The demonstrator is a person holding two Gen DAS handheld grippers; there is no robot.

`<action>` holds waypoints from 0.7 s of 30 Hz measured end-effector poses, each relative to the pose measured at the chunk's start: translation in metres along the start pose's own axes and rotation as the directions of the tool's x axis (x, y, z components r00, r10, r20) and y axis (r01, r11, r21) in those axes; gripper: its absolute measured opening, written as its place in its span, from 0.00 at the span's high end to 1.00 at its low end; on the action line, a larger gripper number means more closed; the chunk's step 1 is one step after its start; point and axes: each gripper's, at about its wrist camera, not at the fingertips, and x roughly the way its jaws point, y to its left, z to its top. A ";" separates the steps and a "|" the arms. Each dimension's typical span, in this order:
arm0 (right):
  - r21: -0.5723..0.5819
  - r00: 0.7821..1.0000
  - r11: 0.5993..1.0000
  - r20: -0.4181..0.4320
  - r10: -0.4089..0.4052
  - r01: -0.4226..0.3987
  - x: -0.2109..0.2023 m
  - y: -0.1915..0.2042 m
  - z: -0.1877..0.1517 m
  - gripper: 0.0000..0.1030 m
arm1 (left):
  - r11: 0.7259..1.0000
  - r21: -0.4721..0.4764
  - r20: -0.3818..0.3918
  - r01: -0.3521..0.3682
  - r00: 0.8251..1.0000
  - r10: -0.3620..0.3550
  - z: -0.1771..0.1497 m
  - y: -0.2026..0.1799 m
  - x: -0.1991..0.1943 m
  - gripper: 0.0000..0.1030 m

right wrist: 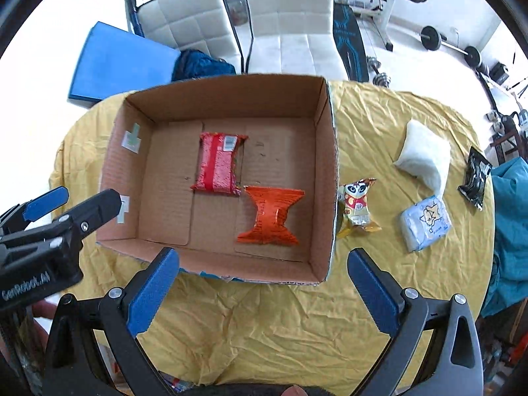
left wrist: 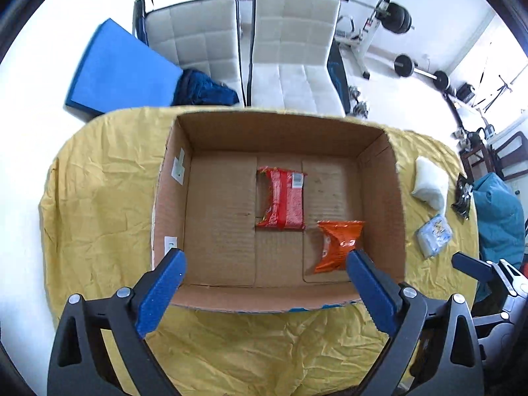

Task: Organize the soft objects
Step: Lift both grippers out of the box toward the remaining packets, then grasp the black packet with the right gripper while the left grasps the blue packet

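An open cardboard box is seen on a table covered with a crumpled yellow cloth, and two packets lie flat on its floor: a red packet near the middle and an orange packet toward the near right corner, the two almost touching at one corner. The left gripper is held above the near edge of the box with its blue fingers spread wide and nothing between them; the lower corner of the orange packet is covered by the right-hand finger in that view. The right gripper is likewise held wide open and empty over the near rim of the box. More soft things lie on the cloth to the right of the box: a small panda-print packet just beside the right wall, partly hidden behind it, a pale blue tissue pack, a white pillow-like bag farther off, and a black packet at the right edge of the cloth. The print on the packets cannot be read. Beyond the table two white chairs, a blue mat and gym weights are seen, all cut off or bent by the lens.
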 end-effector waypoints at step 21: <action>0.441 0.999 0.897 -0.032 0.029 -0.012 -0.005 -0.273 -0.032 0.00 | 0.978 0.206 0.031 0.001 0.999 -0.008 0.019 -0.175 0.014 0.03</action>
